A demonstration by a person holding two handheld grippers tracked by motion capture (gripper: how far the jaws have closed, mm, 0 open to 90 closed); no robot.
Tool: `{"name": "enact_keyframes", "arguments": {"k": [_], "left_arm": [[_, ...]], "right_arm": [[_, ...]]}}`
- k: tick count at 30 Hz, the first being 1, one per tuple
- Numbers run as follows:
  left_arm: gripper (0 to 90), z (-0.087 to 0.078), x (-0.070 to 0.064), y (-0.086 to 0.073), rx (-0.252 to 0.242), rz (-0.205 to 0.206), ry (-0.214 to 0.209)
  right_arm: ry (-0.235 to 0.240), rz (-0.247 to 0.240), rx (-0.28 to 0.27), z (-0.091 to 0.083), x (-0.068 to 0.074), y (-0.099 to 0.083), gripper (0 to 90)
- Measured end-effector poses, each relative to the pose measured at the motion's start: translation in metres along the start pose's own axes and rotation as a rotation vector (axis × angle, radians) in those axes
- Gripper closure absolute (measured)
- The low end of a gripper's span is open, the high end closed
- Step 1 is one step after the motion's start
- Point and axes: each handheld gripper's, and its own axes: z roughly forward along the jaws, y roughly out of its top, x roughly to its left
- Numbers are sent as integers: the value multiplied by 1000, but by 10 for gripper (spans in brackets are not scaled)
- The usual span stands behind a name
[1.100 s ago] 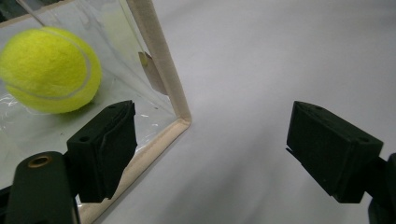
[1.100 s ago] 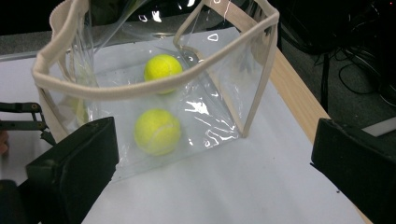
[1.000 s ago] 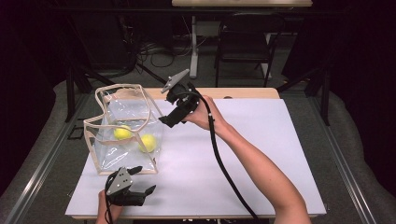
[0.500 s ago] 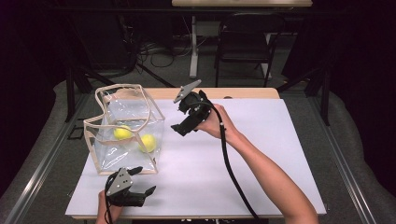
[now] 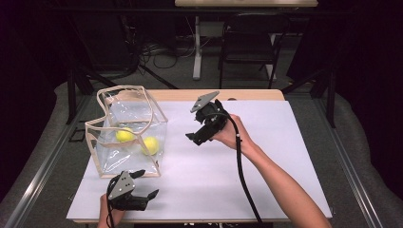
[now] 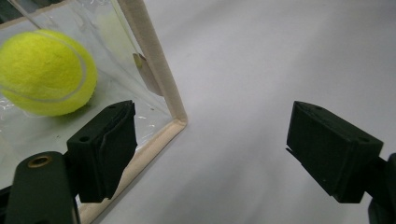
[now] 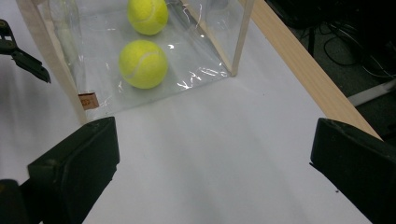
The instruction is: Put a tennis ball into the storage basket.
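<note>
At the left of the high view, the clear bag (image 5: 126, 130) stands on the white counter (image 5: 266, 180), two tennis balls (image 5: 138, 140) inside. The left tool (image 5: 142, 197), jaws apart and empty, sits just below its near corner, nearer than the right tool (image 5: 196, 137), also spread, centre frame.
</note>
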Motion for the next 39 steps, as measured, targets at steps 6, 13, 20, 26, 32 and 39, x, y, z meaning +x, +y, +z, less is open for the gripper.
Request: {"name": "enact_keyframes", "arguments": {"k": [6,13,20,26,32,39], "left_arm": [[160,-1,0,0,-2,0,3],[160,-1,0,0,0,1,2],[160,0,0,0,3,1,5],[160,0,0,0,4,1,5],[160,0,0,0,3,1,5],[160,0,0,0,4,2,6]], "right_arm": [[-6,10,-4,-4,1,-15,7],[-7,27,3,-6,5,-37,7],[-16,38,20,-9,8,-59,7],[-19,53,16,-13,10,-75,8],[-13,75,24,-14,14,-91,9],[-16,91,37,-16,16,-107,10]]}}
